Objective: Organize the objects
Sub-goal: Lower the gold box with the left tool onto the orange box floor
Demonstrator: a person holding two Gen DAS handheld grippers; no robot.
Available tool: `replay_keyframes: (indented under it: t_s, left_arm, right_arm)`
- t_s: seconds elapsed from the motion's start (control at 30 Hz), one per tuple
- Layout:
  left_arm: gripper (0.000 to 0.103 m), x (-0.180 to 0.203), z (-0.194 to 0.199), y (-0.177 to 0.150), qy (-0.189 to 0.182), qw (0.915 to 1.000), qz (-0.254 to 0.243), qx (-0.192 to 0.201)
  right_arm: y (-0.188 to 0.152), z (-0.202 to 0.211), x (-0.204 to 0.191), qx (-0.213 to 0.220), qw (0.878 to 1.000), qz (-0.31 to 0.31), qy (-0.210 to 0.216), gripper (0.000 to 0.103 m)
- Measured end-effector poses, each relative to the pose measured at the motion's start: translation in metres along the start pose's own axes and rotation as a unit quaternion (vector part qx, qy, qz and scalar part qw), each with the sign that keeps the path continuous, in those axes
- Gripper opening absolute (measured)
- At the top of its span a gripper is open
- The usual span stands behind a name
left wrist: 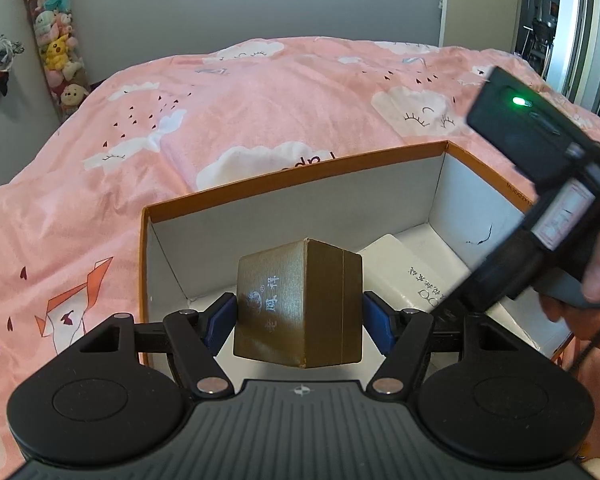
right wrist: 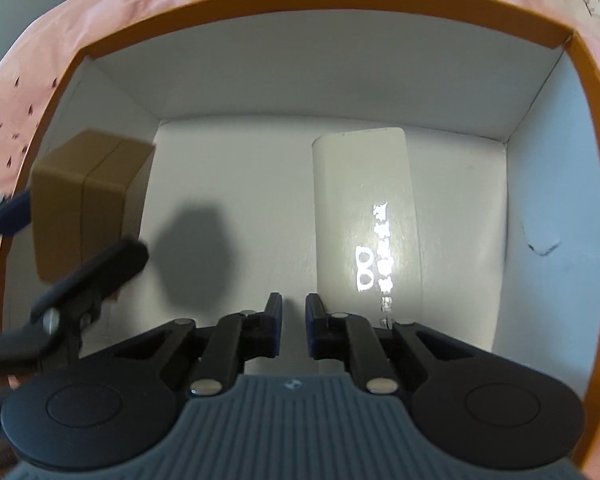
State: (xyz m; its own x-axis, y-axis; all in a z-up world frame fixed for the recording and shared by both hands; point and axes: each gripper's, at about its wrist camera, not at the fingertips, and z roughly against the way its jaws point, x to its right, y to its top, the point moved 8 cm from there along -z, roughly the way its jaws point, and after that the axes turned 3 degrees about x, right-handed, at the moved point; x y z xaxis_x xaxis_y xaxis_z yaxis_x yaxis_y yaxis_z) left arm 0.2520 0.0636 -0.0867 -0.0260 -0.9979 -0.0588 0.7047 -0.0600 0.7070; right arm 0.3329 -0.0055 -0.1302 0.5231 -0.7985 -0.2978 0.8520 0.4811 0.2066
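Note:
My left gripper is shut on a small gold-brown box with Chinese characters, holding it above the left part of an open orange-rimmed cardboard box with white inside walls. The gold box also shows in the right wrist view, in the air at the left. A white flat case with shiny print lies on the cardboard box's floor at the right; it also shows in the left wrist view. My right gripper is inside the cardboard box, nearly shut and empty, just left of the white case.
The cardboard box sits on a bed with a pink cloud-print cover. A tall holder of plush toys stands by the grey wall at the far left. A doorway is at the far right.

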Motion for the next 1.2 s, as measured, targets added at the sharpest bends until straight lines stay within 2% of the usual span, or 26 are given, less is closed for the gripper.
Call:
replay_keyframes:
  t_s: [0.17,0.37,0.43,0.5,0.6,0.73,0.87,0.93,1.07,1.2]
  left_arm:
    - [0.078,0.003,-0.004,-0.002,-0.001,0.9999,-0.006,-0.008]
    - [0.078,0.009,-0.005,-0.001,-0.008,0.9997,-0.022,-0.010]
    - [0.078,0.012,-0.005,0.000,-0.017,0.9995,-0.023,-0.013]
    - [0.078,0.015,-0.006,0.001,-0.029,0.9992,-0.021,-0.019]
    - [0.078,0.018,-0.007,0.001,-0.042,0.9983,-0.022,-0.034]
    - [0.078,0.022,-0.010,0.000,-0.054,0.9966,-0.029,-0.056]
    - [0.078,0.031,-0.013,0.000,-0.079,0.9930,-0.033,-0.081]
    - [0.078,0.037,-0.017,-0.002,-0.090,0.9904,-0.033,-0.100]
    - [0.078,0.046,-0.027,-0.006,-0.099,0.9850,-0.030,-0.137]
    - [0.078,0.054,-0.036,-0.009,-0.117,0.9774,-0.024,-0.175]
  right_arm:
    - [0.015,0.000,0.005,0.027,0.999,0.002,-0.039,0.008]
    - [0.035,0.006,0.036,0.056,0.995,-0.052,-0.066,0.006]
    - [0.039,0.009,0.044,0.071,0.992,-0.063,-0.078,0.005]
    - [0.041,0.012,0.046,0.089,0.990,-0.059,-0.091,0.000]
    - [0.042,0.016,0.050,0.109,0.988,-0.056,-0.099,0.000]
    - [0.045,0.018,0.046,0.111,0.987,-0.028,-0.108,0.000]
    - [0.026,0.049,0.050,0.119,0.988,0.007,-0.101,0.007]
    - [0.020,0.064,0.050,0.124,0.988,0.023,-0.093,0.007]
    - [0.002,0.074,0.045,0.069,0.991,0.080,-0.078,0.008]
    - [-0.007,0.081,0.045,0.066,0.985,0.115,-0.108,0.008]
